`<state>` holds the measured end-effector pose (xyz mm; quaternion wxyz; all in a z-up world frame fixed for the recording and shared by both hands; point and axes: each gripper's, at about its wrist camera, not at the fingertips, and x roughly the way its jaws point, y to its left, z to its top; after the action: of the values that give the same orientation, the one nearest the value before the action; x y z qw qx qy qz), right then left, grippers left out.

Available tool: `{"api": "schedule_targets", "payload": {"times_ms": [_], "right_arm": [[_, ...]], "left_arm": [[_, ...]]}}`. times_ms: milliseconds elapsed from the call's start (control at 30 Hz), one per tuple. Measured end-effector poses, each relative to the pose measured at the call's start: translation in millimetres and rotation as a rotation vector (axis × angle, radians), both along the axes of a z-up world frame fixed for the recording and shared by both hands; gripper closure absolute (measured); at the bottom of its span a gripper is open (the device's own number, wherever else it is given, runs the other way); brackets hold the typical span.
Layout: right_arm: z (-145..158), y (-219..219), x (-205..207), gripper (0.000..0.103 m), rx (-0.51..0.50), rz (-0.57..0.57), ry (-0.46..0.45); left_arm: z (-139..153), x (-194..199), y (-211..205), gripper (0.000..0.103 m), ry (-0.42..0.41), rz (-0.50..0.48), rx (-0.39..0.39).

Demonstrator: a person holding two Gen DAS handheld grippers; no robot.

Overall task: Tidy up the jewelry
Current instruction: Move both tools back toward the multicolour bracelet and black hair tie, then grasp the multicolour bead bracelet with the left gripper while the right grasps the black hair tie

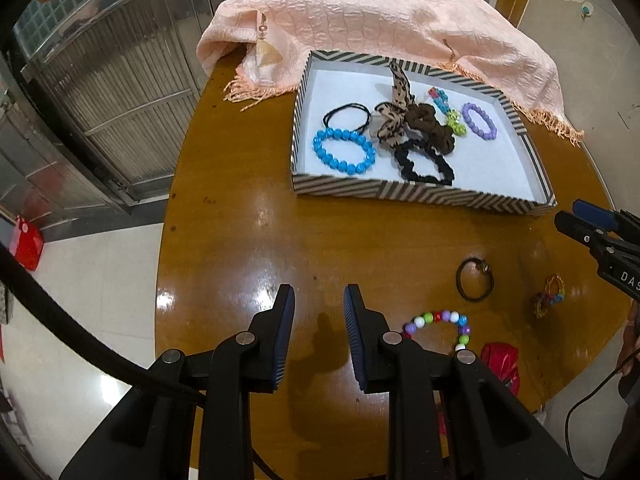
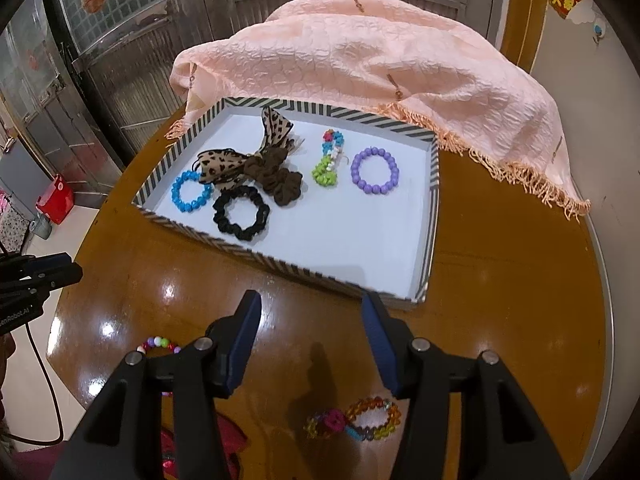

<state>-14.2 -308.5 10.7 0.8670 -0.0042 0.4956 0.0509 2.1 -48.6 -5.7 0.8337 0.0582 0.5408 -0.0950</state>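
A striped tray (image 1: 420,195) (image 2: 280,266) with a white floor sits on a round wooden table. It holds a blue bead bracelet (image 1: 344,151), a black scrunchie (image 2: 241,218), a brown scrunchie with a leopard bow (image 2: 276,180), a purple bracelet (image 2: 375,171) and a colourful bead string (image 2: 330,160). On the bare wood lie a black hair tie (image 1: 475,280), a multicolour bead bracelet (image 1: 438,320) and an amber bracelet (image 2: 356,420). My left gripper (image 1: 319,300) (image 2: 74,266) hovers open over bare table. My right gripper (image 2: 311,308) (image 1: 576,220) is open above the amber bracelet.
A pink fringed cloth (image 2: 380,68) is draped over the table's far side, just behind the tray. A red shiny item (image 1: 502,360) lies near the front edge. The table's rim curves close on the left and right, with tiled floor below.
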Motion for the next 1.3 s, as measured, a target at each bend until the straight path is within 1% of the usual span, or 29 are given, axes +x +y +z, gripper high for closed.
{"api": "schedule_targets", "payload": {"times_ms": [167, 333, 433, 500, 600, 733, 900, 1000, 1100, 1200, 1300], "right_arm": [[-1, -7, -16, 0.048, 0.003, -0.014, 0.007], [-4, -30, -39, 0.046, 0.01, -0.061, 0.015], [-9, -44, -50, 0.045, 0.025, -0.09, 0.023], [-13, -52, -58, 0.045, 0.046, -0.098, 0.031], [-18, -53, -64, 0.045, 0.048, -0.086, 0.044], [-22, -36, -59, 0.046, 0.075, -0.032, 0.048], [-36, 8, -42, 0.046, 0.045, 0.079, 0.063], [-48, 26, -33, 0.046, 0.038, 0.122, 0.084], [-57, 37, -23, 0.047, 0.021, 0.139, 0.091], [-67, 45, -13, 0.053, 0.018, 0.153, 0.105], [-75, 48, -5, 0.059, 0.007, 0.167, 0.118]], "left_arm": [[-8, -10, 3, 0.078, 0.042, -0.011, -0.041], [-19, -21, 3, 0.078, 0.089, -0.046, -0.109], [-31, -25, -1, 0.077, 0.133, -0.061, -0.144], [-37, -27, -5, 0.077, 0.155, -0.069, -0.155], [-47, -29, -12, 0.076, 0.182, -0.078, -0.162], [-59, -31, -20, 0.076, 0.206, -0.087, -0.152], [-65, -29, -26, 0.076, 0.21, -0.084, -0.139], [-66, -27, -30, 0.076, 0.194, -0.076, -0.126], [-69, -26, -32, 0.075, 0.193, -0.067, -0.113], [-72, -27, -37, 0.074, 0.199, -0.076, -0.099], [-73, -28, -44, 0.073, 0.187, -0.088, -0.068]]}}
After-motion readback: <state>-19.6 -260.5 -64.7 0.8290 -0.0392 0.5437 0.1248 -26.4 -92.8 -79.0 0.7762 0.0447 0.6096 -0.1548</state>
